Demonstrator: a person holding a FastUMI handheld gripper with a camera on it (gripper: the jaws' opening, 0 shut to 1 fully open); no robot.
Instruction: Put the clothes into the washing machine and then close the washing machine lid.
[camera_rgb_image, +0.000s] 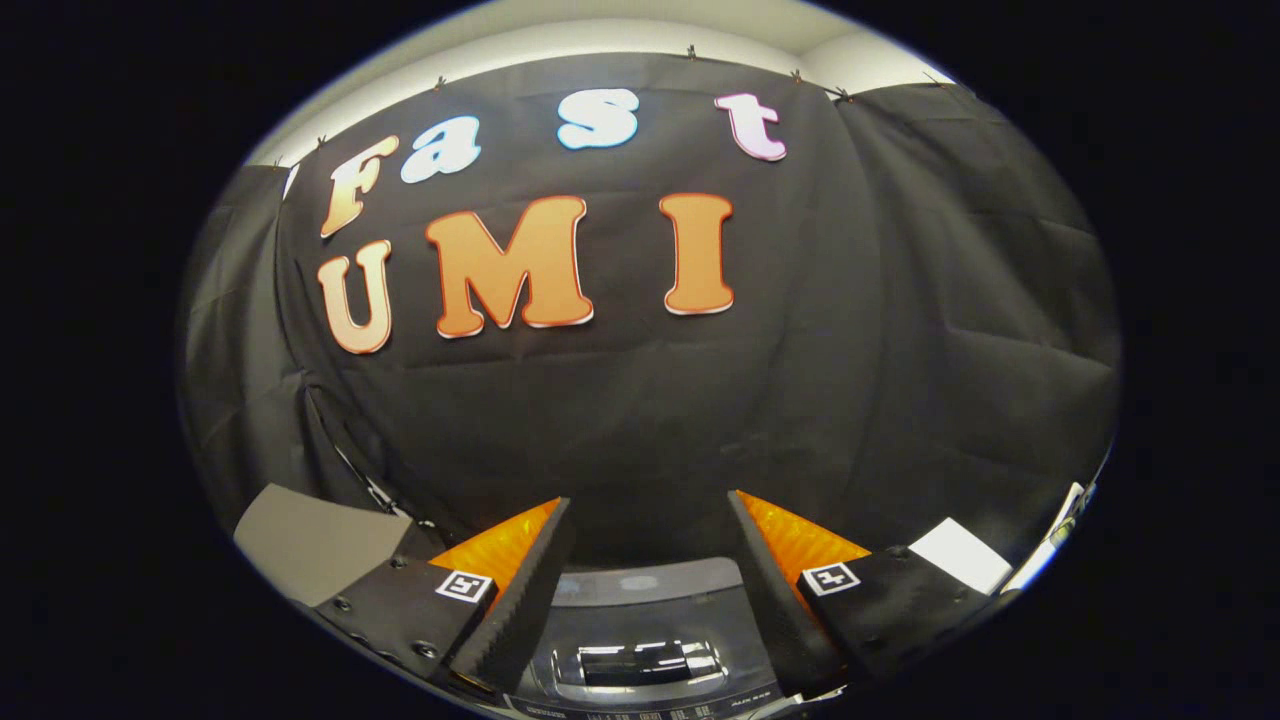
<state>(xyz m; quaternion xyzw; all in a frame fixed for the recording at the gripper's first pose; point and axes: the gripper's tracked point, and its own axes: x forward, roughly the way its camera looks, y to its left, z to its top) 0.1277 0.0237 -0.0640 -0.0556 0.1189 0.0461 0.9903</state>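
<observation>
My gripper (650, 505) is open, its two fingers spread wide with nothing between them. It points at the black cloth wall of the booth. Below and between the fingers lies the top of the washing machine (640, 600), grey and glossy, with a dark glass lid panel (645, 662) that reflects the ceiling lights. The lid lies flat. A strip of controls runs along the machine's near edge.
A grey flat panel (315, 540) stands to the left of the left finger. A white flat surface (960, 553) lies to the right of the right finger. The black cloth wall (650, 400) hangs close behind the machine.
</observation>
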